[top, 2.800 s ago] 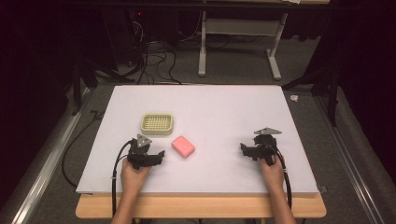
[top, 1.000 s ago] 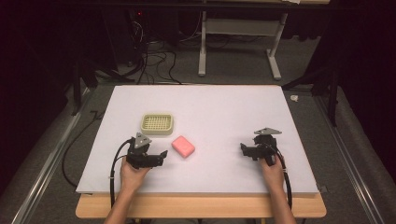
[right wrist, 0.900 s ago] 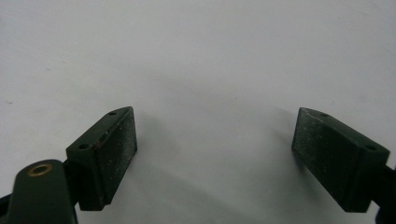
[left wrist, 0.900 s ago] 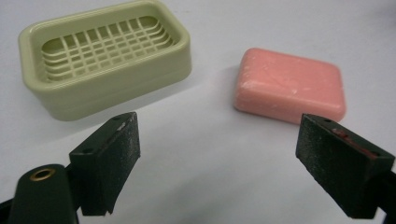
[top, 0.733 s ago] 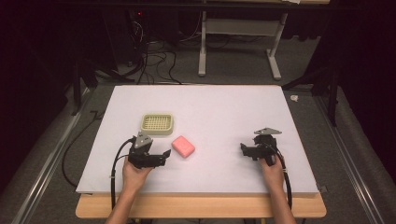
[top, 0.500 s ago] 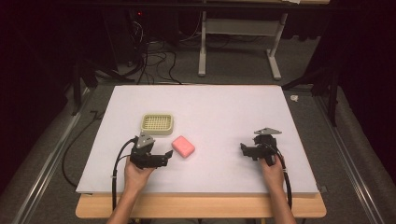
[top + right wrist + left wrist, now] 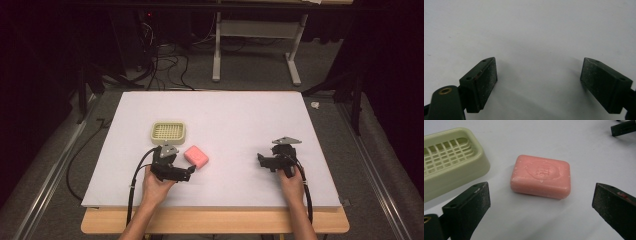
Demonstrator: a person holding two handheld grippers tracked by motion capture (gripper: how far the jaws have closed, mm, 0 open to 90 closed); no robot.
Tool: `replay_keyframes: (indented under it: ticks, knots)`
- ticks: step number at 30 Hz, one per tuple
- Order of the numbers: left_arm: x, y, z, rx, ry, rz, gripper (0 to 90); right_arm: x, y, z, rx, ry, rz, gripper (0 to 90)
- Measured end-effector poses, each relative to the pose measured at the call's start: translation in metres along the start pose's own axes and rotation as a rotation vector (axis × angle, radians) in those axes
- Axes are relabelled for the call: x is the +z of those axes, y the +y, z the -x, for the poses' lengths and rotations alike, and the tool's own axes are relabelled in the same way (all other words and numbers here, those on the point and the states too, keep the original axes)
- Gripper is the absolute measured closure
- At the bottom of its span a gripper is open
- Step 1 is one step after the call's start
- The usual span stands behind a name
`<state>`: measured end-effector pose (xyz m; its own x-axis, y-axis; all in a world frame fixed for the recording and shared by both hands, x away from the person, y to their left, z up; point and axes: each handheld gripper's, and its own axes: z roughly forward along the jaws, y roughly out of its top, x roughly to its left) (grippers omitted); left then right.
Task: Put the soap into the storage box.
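Observation:
A pink bar of soap (image 7: 196, 156) lies flat on the white board, just right of a pale green slotted soap dish (image 7: 168, 132). My left gripper (image 7: 190, 172) sits low at the soap's near side, open. In the left gripper view the soap (image 7: 540, 176) lies a little ahead of the wide-spread jaws, between their lines and touching neither, and the dish (image 7: 449, 157) stands at the upper left. My right gripper (image 7: 260, 161) rests at the right of the board, open, with bare white surface between its fingers (image 7: 480, 80).
The white board (image 7: 225, 115) covers a wooden table whose front edge (image 7: 215, 222) shows below the hands. Cables trail from both grippers. Beyond the far edge are floor cables and a metal table frame (image 7: 255, 45). A dark jaw of the other gripper (image 7: 624, 127) shows far off.
My left gripper has slid right and slightly forward toward the soap. The right gripper, the soap and the dish have stayed put.

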<state>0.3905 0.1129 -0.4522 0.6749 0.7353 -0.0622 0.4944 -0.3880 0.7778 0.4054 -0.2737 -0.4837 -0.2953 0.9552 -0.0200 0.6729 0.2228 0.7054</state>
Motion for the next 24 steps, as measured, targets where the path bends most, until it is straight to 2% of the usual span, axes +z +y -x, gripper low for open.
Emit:
replay_keyframes:
  ticks: [4, 11, 16, 19, 24]
  knots:
    - [0.007, 0.004, 0.003, 0.016, 0.003, -0.021, 1.3, 0.000, 0.000, 0.000, 0.001, 0.000, -0.001, 14.6]
    - [0.028, 0.007, 0.002, -0.027, -0.014, -0.051, 0.7, 0.000, 0.000, 0.000, 0.000, 0.000, 0.000, 14.6]
    - [0.040, 0.016, 0.005, 0.006, 0.004, -0.077, 0.3, 0.000, 0.000, 0.000, 0.000, 0.000, -0.001, 14.6]
    - [0.043, 0.018, 0.006, 0.013, 0.007, -0.074, 0.3, 0.000, 0.000, 0.000, 0.000, 0.000, 0.000, 14.6]
    - [0.053, 0.021, 0.008, 0.033, 0.019, -0.100, 0.3, 0.000, 0.000, 0.000, 0.000, 0.000, 0.000, 14.6]
